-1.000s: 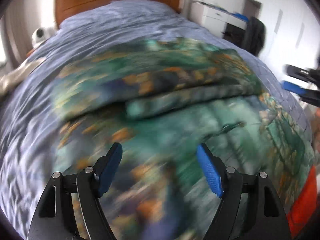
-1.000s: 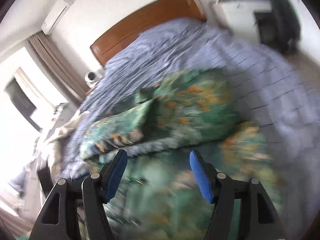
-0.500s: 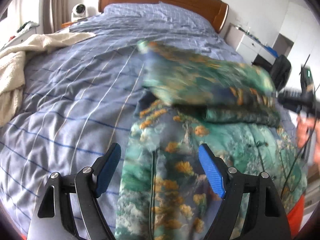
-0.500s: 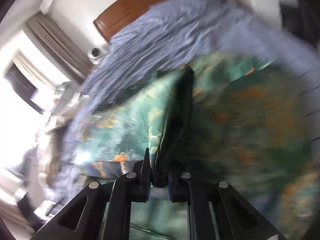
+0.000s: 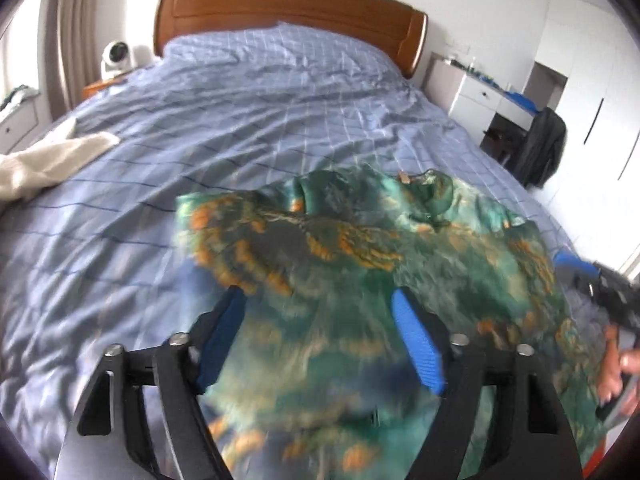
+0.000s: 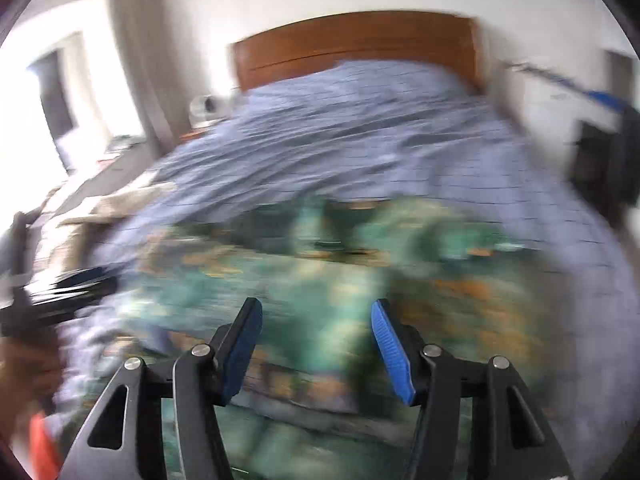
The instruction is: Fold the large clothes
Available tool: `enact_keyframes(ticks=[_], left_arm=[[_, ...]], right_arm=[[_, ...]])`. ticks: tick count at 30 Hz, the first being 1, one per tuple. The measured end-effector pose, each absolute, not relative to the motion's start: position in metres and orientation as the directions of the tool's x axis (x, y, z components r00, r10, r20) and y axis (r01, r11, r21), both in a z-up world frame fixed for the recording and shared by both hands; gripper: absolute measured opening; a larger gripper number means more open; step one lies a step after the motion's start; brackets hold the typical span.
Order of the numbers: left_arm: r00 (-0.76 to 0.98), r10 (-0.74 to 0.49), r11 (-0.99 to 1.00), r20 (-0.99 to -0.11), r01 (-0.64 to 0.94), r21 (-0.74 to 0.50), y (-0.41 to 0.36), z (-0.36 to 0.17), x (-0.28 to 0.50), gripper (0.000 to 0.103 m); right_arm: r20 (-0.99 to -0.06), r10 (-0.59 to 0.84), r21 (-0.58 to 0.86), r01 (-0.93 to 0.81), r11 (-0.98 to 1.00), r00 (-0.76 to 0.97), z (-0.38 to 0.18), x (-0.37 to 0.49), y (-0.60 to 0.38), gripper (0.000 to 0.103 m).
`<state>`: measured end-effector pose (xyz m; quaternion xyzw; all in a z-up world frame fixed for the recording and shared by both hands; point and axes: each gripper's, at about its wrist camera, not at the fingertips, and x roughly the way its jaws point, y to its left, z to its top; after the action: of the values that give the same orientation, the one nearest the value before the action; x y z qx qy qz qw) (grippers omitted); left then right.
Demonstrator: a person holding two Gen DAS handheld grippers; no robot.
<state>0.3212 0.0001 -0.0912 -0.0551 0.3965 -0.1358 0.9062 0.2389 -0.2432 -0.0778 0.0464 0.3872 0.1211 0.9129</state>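
Garment (image 5: 360, 248) lies part-folded on bed (image 5: 240, 120) ahead of left gripper (image 5: 320, 336) and right gripper (image 6: 316, 348), both spread apart, empty; further folds likely remain

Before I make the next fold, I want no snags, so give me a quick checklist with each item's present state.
1. Left tongs open, holding nothing: ok.
2. Right tongs open, holding nothing: ok.
3. Green patterned garment lying on the bed: ok.
4. Garment flat and smooth: not ok, its far edge is bunched.
5. Cream blanket apart from the garment: ok.
6. Garment's near edge lined up: cannot tell, blurred.
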Motion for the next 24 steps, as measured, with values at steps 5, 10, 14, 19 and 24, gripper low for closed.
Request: enact_keyframes(ticks=[5, 10, 14, 19, 24], left_arm=[[0.578, -0.265, 0.964, -0.772, 0.150, -0.219, -0.004, -0.180, 0.343, 0.063], [0.610, -0.219, 0.975, -0.761, 0.168, -0.146, -0.012, -0.165, 0.329, 0.063], [0.652, -0.252, 0.967, -0.715, 0.206, -0.154, -0.009, -0.116, 0.322, 0.074], [0.680, -0.276, 0.961, -0.679, 0.175, -0.216, -0.008, -0.111, 0.372, 0.081], [0.625, -0.303, 0.944, -0.720, 0.090, -0.319, 0.010, -0.188, 0.404, 0.082]], right_arm=[[-0.870, 0.305, 0.284, -0.112, 0.952, 0.387, -0.190, 0.288, -0.242, 0.056], [-0.806, 0.343, 0.310, -0.148, 0.939, 0.483, -0.196, 0.273, -0.249, 0.056], [-0.793, 0.330, 0.287, -0.164, 0.944, 0.512, -0.199, 0.261, -0.250, 0.056], [-0.773, 0.339, 0.301, -0.161, 0.940, 0.537, -0.202, 0.260, -0.255, 0.056], [-0.768, 0.337, 0.294, -0.167, 0.941, 0.545, -0.202, 0.259, -0.249, 0.056]])
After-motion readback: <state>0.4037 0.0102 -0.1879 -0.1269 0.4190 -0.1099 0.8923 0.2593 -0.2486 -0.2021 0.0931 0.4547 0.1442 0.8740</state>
